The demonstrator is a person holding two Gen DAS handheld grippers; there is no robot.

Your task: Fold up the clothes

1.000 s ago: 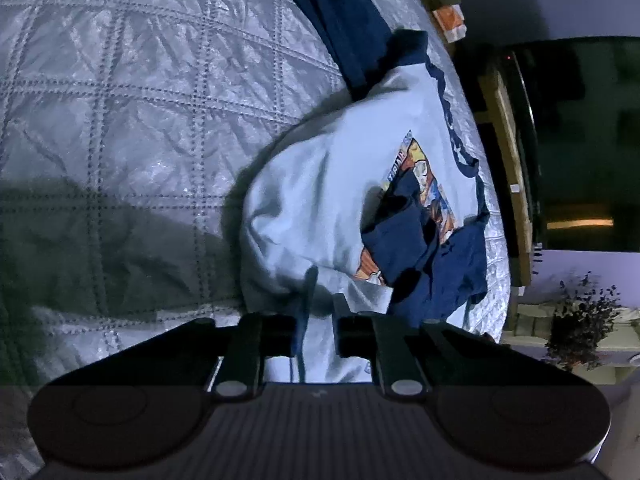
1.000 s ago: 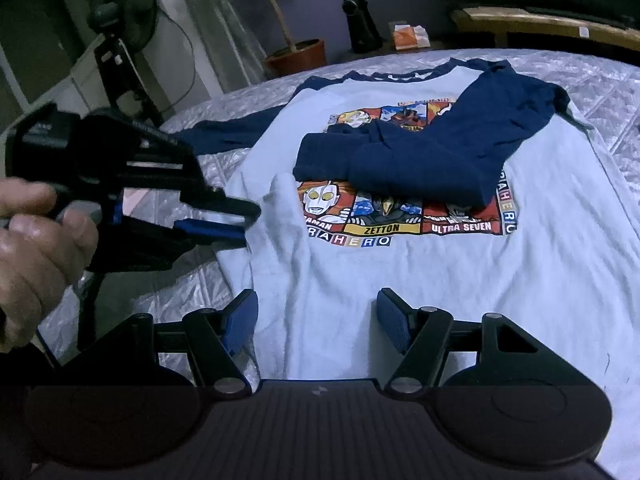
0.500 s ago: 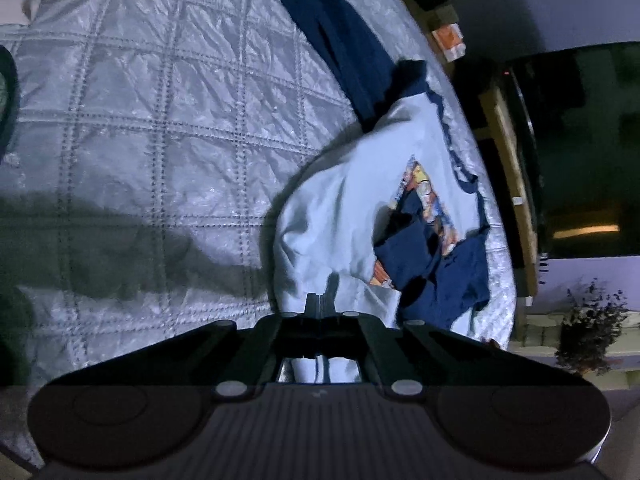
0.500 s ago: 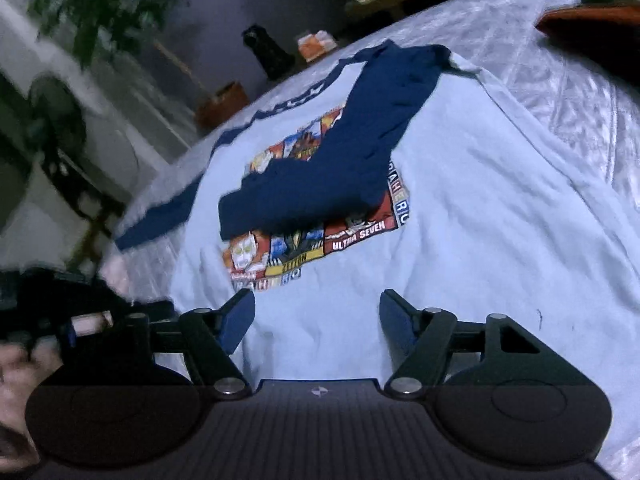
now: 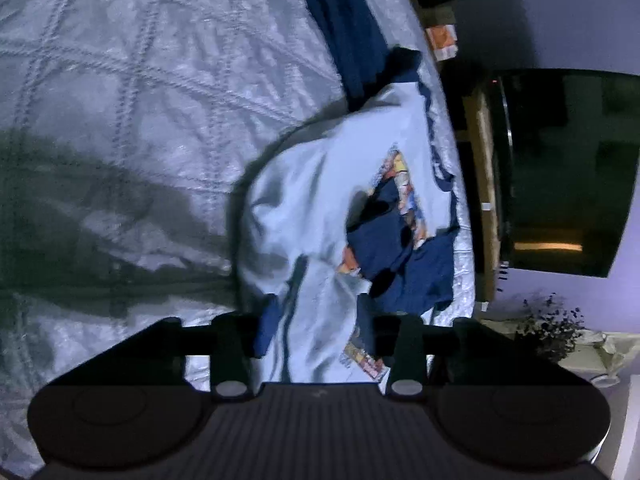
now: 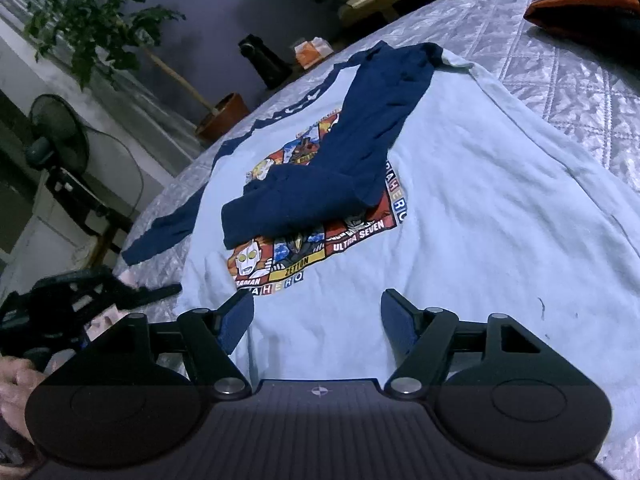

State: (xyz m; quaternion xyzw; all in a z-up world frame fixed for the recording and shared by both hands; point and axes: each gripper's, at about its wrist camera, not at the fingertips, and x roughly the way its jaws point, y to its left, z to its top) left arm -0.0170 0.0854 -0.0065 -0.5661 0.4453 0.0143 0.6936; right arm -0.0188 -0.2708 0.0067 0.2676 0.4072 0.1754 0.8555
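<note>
So far only one dark sleeve [image 6: 320, 168] is folded across the pale shirt [image 6: 480, 216] spread on the quilted bed [image 6: 576, 80], while the left gripper [image 5: 316, 328] is opening over its bunched edge and the right gripper [image 6: 318, 316] widens, holding nothing.

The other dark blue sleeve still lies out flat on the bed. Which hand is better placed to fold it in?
Probably the left. The left tool, jaws opening over the shirt edge, is on the side of the flat sleeve. The right tool hovers open mid-hem.
</note>
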